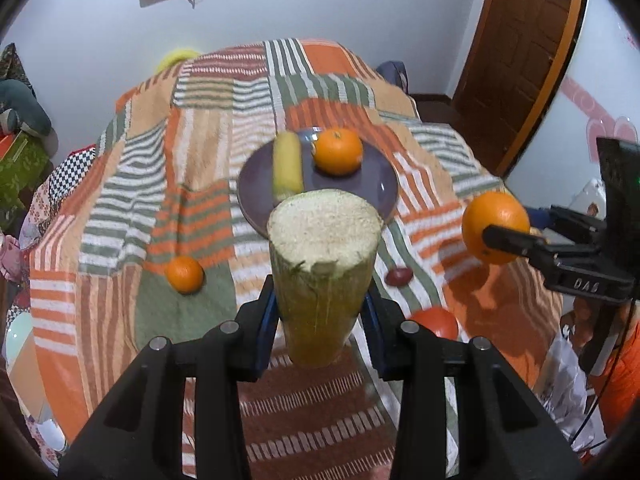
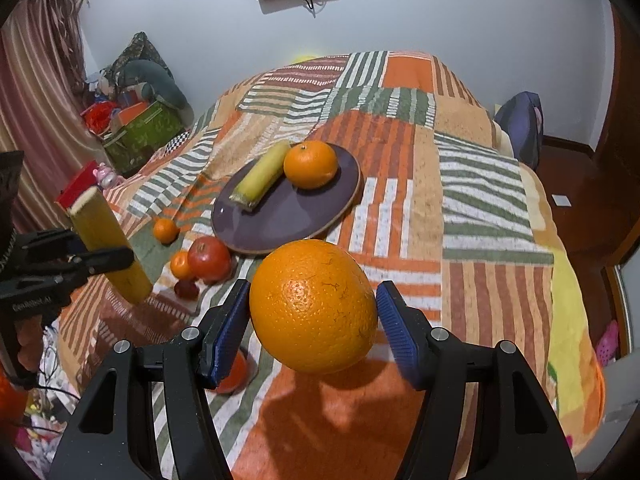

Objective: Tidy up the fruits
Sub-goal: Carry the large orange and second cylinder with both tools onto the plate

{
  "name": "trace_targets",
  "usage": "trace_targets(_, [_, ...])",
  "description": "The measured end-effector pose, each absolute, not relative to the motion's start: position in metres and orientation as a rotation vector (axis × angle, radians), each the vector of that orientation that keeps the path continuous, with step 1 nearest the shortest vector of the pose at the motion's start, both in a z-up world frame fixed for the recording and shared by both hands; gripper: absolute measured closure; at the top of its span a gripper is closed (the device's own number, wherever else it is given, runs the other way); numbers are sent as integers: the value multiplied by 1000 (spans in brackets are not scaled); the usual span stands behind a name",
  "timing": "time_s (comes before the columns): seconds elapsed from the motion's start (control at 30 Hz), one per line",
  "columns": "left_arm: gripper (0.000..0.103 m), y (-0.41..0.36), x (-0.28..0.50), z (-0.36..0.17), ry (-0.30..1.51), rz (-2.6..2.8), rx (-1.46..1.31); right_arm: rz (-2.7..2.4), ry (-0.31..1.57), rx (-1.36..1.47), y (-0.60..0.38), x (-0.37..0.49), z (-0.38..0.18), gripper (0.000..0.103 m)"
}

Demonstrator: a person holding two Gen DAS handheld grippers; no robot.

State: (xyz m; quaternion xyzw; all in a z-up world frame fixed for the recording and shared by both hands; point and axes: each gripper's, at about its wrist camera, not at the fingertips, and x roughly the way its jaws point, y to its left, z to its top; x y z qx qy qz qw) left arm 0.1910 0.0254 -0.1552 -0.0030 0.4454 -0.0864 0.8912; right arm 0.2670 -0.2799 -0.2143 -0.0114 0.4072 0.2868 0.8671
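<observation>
My left gripper (image 1: 322,300) is shut on a yellow-green sugarcane piece (image 1: 322,264) and holds it above the bed; it also shows in the right wrist view (image 2: 108,244). My right gripper (image 2: 314,312) is shut on a large orange (image 2: 314,306), seen at the right in the left wrist view (image 1: 496,226). A purple plate (image 1: 372,184) (image 2: 280,216) carries another cane piece (image 2: 262,176) and an orange (image 2: 310,164). On the blanket lie a small orange (image 1: 185,274), a second small orange (image 2: 180,265), a red pomegranate (image 2: 209,258) and a dark red small fruit (image 1: 398,276).
A striped patchwork blanket (image 2: 460,208) covers the bed. A green box (image 2: 140,132) with clutter stands by the curtain at left. A wooden door (image 1: 520,52) is at the right. A dark bag (image 2: 520,124) sits beyond the bed.
</observation>
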Motion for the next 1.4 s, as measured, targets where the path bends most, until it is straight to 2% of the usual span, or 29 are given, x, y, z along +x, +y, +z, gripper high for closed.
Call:
trace_targets(0.37, [64, 49, 232, -148, 901, -143, -32, 633, 834, -46, -255, 293, -214, 42])
trace_targets(0.9, [64, 73, 324, -190, 994, -158, -121, 678, 857, -77, -214, 334, -231, 42])
trace_targets(1.4, [64, 68, 381, -212, 1034, -136, -73, 735, 885, -119, -176, 358, -246, 42])
